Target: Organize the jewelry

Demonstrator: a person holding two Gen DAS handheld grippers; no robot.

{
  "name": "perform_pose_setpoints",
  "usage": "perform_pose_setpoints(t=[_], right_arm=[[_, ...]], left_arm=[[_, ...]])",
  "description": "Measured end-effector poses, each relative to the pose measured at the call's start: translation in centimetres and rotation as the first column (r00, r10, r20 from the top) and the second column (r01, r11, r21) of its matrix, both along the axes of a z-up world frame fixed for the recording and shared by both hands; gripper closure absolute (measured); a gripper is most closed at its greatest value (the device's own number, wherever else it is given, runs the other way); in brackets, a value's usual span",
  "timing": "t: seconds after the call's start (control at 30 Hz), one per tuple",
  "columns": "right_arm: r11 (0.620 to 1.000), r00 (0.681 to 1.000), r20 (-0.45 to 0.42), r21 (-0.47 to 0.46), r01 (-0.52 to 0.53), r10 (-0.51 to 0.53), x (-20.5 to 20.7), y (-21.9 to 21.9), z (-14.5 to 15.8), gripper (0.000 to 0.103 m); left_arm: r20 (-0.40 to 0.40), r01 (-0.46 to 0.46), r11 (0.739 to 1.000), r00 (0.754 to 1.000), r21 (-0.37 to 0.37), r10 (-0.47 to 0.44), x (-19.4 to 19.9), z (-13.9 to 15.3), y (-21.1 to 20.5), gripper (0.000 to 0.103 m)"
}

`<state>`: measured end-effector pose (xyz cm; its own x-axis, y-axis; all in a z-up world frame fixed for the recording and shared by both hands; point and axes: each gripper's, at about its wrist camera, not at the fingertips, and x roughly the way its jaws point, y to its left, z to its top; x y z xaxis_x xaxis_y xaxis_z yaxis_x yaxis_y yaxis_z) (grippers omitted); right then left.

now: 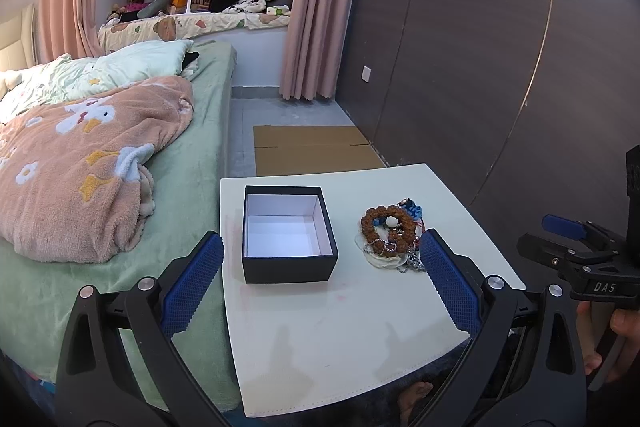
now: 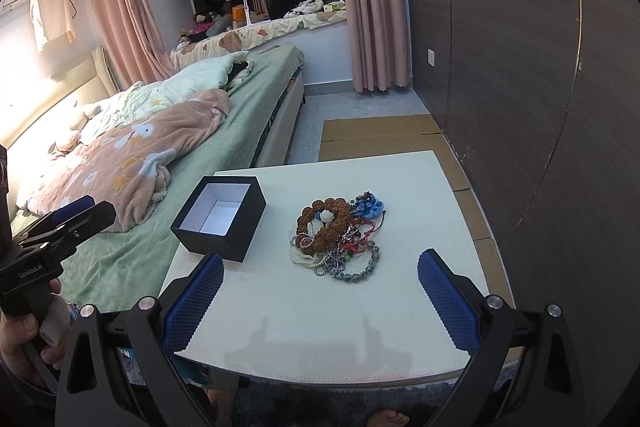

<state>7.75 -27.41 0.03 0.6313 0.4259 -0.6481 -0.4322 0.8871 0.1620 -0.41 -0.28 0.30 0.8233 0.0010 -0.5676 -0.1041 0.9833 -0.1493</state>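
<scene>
A black box (image 1: 289, 235) with a white inside stands open and empty on the white table (image 1: 340, 327); it also shows in the right wrist view (image 2: 219, 218). A tangled pile of jewelry (image 1: 390, 233), with a brown bead bracelet on top, lies to the box's right; the right wrist view shows the pile (image 2: 340, 233) with blue, red and grey strands. My left gripper (image 1: 322, 269) is open and empty above the table's near edge, in front of the box. My right gripper (image 2: 320, 289) is open and empty, in front of the pile.
A bed (image 1: 100, 155) with a pink blanket touches the table's left side. A dark wood wall (image 1: 500, 67) runs along the right. Flat cardboard (image 1: 312, 149) lies on the floor beyond the table. The right gripper shows at the left view's right edge (image 1: 576, 251).
</scene>
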Motion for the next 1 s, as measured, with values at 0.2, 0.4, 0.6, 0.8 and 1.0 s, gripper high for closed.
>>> perform_pose_setpoints(t=[0.2,0.4,0.6,0.8,1.0], right_arm=[[1.000,1.000,0.000,0.002,0.000,0.000,0.03,-0.04,0.04,0.008],[1.000,1.000,0.001,0.001,0.001,-0.001,0.02,0.11,-0.07,0.008],[1.000,1.000,0.003,0.001,0.003,-0.003,-0.09,0.00,0.04,0.008],[1.000,1.000,0.001,0.005,0.005,-0.005,-0.03,0.15,-0.02,0.008],[1.000,1.000,-0.001,0.005,0.006,-0.006,-0.06,0.12,-0.01,0.008]], left_arm=[[-0.003,-0.001,1.000,1.000,0.001,0.001,0.13,-0.05,-0.15,0.005],[-0.001,-0.001,1.000,1.000,0.000,0.001,0.03,0.06,-0.21,0.005],[-0.001,-0.001,1.000,1.000,0.000,0.001,0.21,0.16,-0.61,0.005],[-0.005,0.002,1.000,1.000,0.001,-0.002,0.04,0.10,-0.18,0.005],[-0.004,0.002,1.000,1.000,-0.001,-0.002,0.09,0.09,-0.33,0.005]])
